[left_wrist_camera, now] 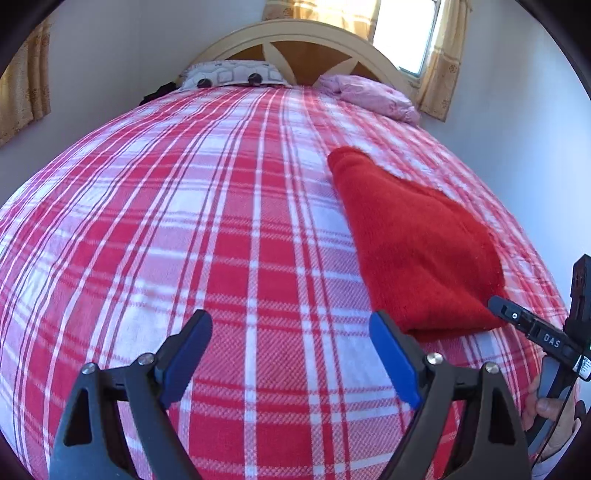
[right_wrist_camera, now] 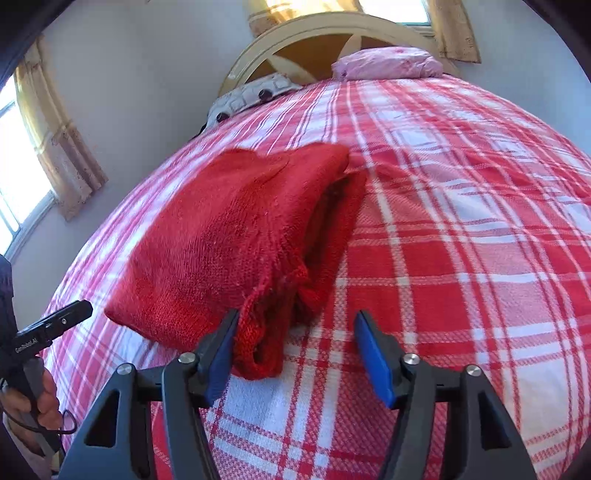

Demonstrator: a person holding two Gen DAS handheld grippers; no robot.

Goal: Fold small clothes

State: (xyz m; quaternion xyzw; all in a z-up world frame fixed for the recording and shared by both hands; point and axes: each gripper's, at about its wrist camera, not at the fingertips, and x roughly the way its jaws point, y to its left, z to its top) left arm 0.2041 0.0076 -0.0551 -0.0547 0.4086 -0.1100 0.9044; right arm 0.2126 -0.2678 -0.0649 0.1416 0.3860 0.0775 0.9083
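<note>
A folded red knit garment (left_wrist_camera: 413, 240) lies on the red and white plaid bedspread (left_wrist_camera: 221, 221), to the right in the left wrist view. My left gripper (left_wrist_camera: 290, 325) hovers open over bare bedspread beside the garment's near left corner, with nothing between its blue pads. In the right wrist view the garment (right_wrist_camera: 229, 236) shows its layered open edge. My right gripper (right_wrist_camera: 298, 321) is open at the garment's near corner. A loose fold of that corner rests against the left pad (right_wrist_camera: 221, 354), while the right pad stands well apart from it.
At the head of the bed are a patterned grey pillow (left_wrist_camera: 231, 74), a pink pillow (left_wrist_camera: 369, 94) and a curved cream headboard (left_wrist_camera: 306, 33). Curtained windows flank the bed. A person's hand (right_wrist_camera: 44, 402) grips the other tool's handle at the near bed edge.
</note>
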